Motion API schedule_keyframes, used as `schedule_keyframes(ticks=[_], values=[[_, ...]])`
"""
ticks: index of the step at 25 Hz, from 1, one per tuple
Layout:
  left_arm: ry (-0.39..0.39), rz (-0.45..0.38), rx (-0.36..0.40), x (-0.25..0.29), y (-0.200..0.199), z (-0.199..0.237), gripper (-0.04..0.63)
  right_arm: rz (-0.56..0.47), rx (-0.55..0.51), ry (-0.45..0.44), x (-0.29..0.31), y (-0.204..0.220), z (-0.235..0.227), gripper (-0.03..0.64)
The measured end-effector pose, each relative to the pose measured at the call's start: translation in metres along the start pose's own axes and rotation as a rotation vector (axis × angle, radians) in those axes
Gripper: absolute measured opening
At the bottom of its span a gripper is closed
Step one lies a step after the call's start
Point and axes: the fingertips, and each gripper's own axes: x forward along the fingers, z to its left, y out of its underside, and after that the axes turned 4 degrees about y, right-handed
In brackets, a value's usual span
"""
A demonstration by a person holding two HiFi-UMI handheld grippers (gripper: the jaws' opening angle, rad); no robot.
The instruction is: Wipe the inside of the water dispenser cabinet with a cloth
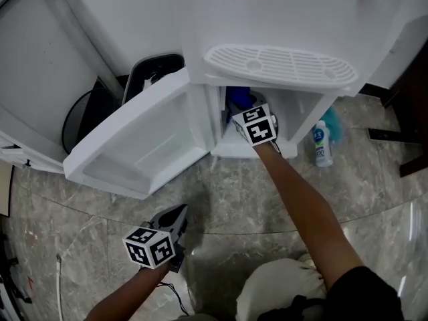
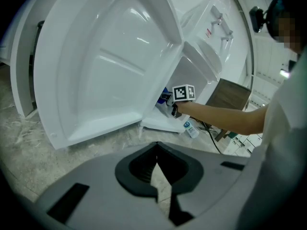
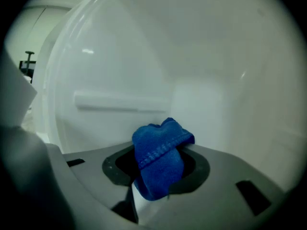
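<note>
Right gripper: jaws pinching a bunched blue cloth inside the water dispenser cabinet. Its fingertips are hidden under the drip tray in the head view.
Left gripper: jaws pressed together, nothing between them, out in front of the open door.
Bottle: on the floor beside the cabinet, label unreadable.
Dark bin: mostly hidden behind the door.

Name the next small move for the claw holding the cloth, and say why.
Probably ease the right claw forward until the blue cloth presses the back wall, ready to wipe. The claw is shut on the bunched cloth inside the cabinet, and the cloth seems to stand just clear of the white wall ahead.
</note>
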Motion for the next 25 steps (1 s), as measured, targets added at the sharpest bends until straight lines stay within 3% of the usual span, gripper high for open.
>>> schedule_keyframes(ticks=[5, 11, 17, 25], values=[[0.005, 0.004, 0.004, 0.000, -0.002, -0.003, 0.008, -0.305, 0.134, 0.131, -0.035, -0.078, -0.032, 0.127], [0.004, 0.011, -0.001, 0.001, 0.001, -0.005, 0.008, -0.619, 0.135, 0.130, -0.084, -0.156, -0.018, 0.127], [0.011, 0.015, 0.011, 0.003, 0.001, -0.008, 0.008, -0.674, 0.135, 0.153, -0.091, -0.162, -0.016, 0.127], [0.002, 0.019, 0.012, 0.002, 0.001, -0.008, 0.008, -0.594, 0.123, 0.219, -0.049, -0.168, -0.047, 0.127]])
